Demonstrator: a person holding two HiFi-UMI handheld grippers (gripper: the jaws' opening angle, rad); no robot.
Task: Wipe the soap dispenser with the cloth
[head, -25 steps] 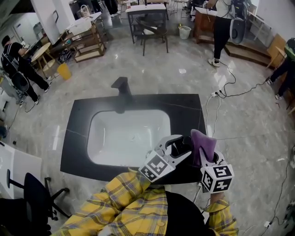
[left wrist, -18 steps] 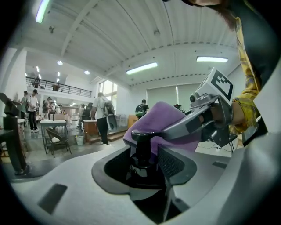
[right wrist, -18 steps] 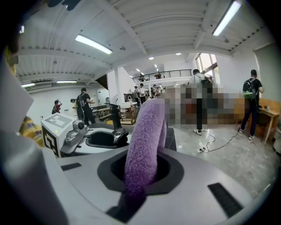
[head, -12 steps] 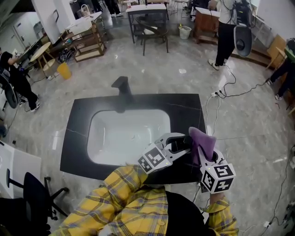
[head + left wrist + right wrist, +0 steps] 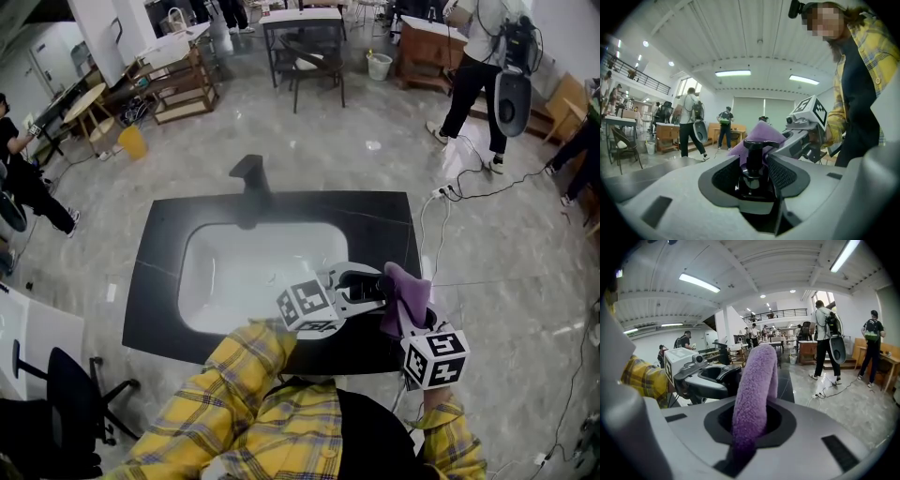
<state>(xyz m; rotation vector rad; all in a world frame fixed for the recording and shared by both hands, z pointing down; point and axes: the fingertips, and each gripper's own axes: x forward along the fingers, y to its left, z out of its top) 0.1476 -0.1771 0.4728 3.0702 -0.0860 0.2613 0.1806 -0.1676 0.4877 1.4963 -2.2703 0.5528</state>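
Note:
A black pump soap dispenser [image 5: 754, 161] stands upright between the jaws of my left gripper [image 5: 753, 177]. The jaws have just been closing and now press on its sides. In the head view the left gripper [image 5: 368, 285] lies over the front right corner of the black counter, with the dispenser [image 5: 368, 290] dark between its fingers. My right gripper [image 5: 751, 423] is shut on a purple cloth [image 5: 755, 386] that sticks up out of it. The cloth [image 5: 404, 296] stands right next to the dispenser's right side; whether they touch I cannot tell.
A black counter [image 5: 157, 281] holds a white basin [image 5: 246, 274] and a black faucet [image 5: 248, 172] at its far edge. A cable [image 5: 441, 202] runs along the floor on the right. Tables, chairs and people stand further off in the hall.
The left gripper's jaws have narrowed onto the dispenser and it has swung to lie more level, pointing at the cloth. The cloth and right gripper hardly moved. A person in the background walked to the right.

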